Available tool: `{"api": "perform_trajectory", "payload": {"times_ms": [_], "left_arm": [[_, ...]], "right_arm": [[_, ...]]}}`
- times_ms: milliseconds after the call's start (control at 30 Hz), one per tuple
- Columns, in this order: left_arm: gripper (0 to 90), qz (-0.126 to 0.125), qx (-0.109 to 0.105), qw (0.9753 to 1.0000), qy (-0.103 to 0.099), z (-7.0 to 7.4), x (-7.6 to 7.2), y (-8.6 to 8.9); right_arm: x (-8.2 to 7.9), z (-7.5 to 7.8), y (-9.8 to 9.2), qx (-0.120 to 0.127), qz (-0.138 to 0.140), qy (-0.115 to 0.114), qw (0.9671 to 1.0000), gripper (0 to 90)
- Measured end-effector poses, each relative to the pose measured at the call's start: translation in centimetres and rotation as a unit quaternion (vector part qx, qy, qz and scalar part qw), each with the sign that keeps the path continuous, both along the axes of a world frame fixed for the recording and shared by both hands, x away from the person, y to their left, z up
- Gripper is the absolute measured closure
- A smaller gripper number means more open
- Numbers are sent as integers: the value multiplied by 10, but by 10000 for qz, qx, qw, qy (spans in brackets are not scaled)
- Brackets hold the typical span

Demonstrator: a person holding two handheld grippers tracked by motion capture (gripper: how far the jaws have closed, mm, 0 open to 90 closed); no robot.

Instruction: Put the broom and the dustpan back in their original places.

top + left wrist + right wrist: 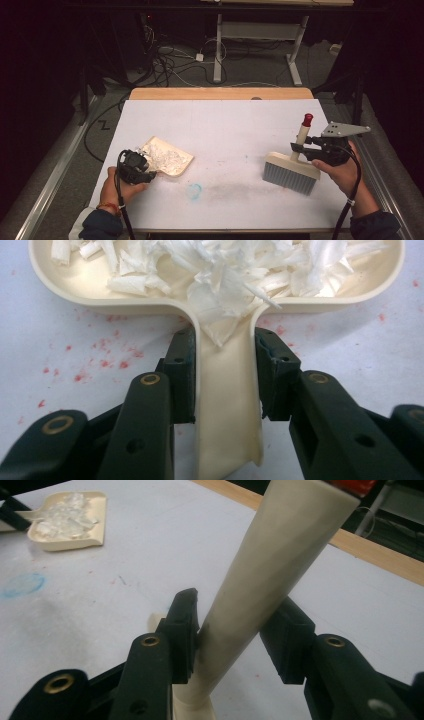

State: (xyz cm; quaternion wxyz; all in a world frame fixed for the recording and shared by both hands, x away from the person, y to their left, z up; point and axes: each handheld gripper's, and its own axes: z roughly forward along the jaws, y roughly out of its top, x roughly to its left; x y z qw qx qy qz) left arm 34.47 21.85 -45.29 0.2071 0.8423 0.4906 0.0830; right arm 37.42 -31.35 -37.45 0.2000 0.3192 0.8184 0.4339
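Shredded white paper scraps lie heaped inside a cream plastic dustpan at the left of the white tabletop, with the pan's open lip facing right. Left claw is clamped narrow on the pan's flat cream handle, one jaw on each edge, which pins the pan flat to the surface, probably so nothing spills and more could be pushed in. A few scraps reach down into the neck of the handle.

Well apart, at the right, a cream hand brush with grey bristles stands bristles-down on the tabletop. Its tapered cream shaft with a red cap rises up and away, and the right claw grips that shaft low, near the head; such a low hold likely gives firmer control for sweeping.

Between pan and brush sit a faint blue ring mark and a grey smudge. Small red specks dot the surface around the pan.
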Motion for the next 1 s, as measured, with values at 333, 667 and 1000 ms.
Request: {"api": "perform_trajectory", "payload": {"times_ms": [333, 667, 1000], "left_arm": [[497, -382, -155, 9991, -138, 2, -21, -30], [445, -827, -124, 9953, -498, 7, -32, -44], [338, -1015, -217, 9825, -1549, 13, -38, -32]], "right_arm": [[29, -4, 16, -173, -563, -40, 9983, 588], [49, -14, 29, -335, -872, -93, 9956, 578], [66, -25, 30, -393, -1306, -84, 9906, 555]]}}
